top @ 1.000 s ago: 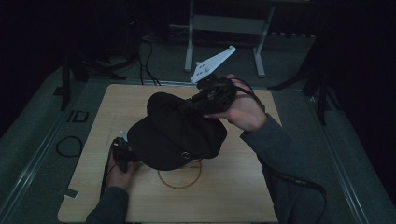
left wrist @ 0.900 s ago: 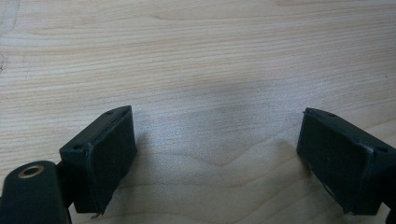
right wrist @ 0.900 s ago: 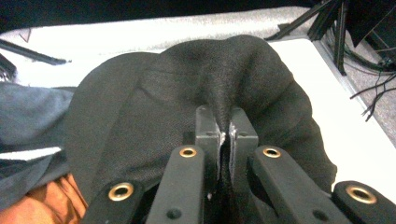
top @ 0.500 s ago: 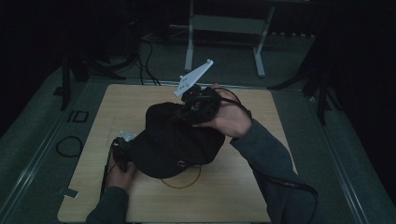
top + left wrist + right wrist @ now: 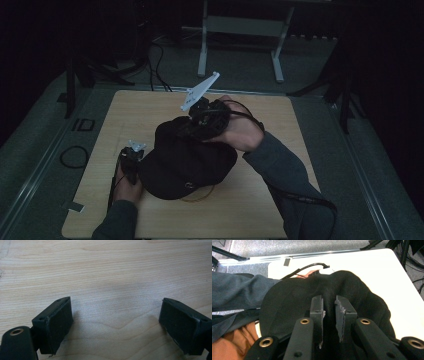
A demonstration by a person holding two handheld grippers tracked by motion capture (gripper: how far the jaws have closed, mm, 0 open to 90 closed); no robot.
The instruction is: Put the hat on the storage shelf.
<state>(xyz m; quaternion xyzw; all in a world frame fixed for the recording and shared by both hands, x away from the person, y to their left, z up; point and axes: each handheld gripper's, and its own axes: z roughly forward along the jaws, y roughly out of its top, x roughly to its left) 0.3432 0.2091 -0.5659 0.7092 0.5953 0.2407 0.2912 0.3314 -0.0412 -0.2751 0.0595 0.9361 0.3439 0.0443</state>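
One black cloth hat (image 5: 187,162), limp; right jaws narrowly parted, left jaws wide.

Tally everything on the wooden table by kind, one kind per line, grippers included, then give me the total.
Black fabric cap: 1
Thin yellowish loop under the cap's near edge: 1
Hand-held two-jaw grippers: 2, the left gripper with fingers wide apart over the light wooden table, the right gripper with fingers slightly parted over the cap's black fabric
Total: 4
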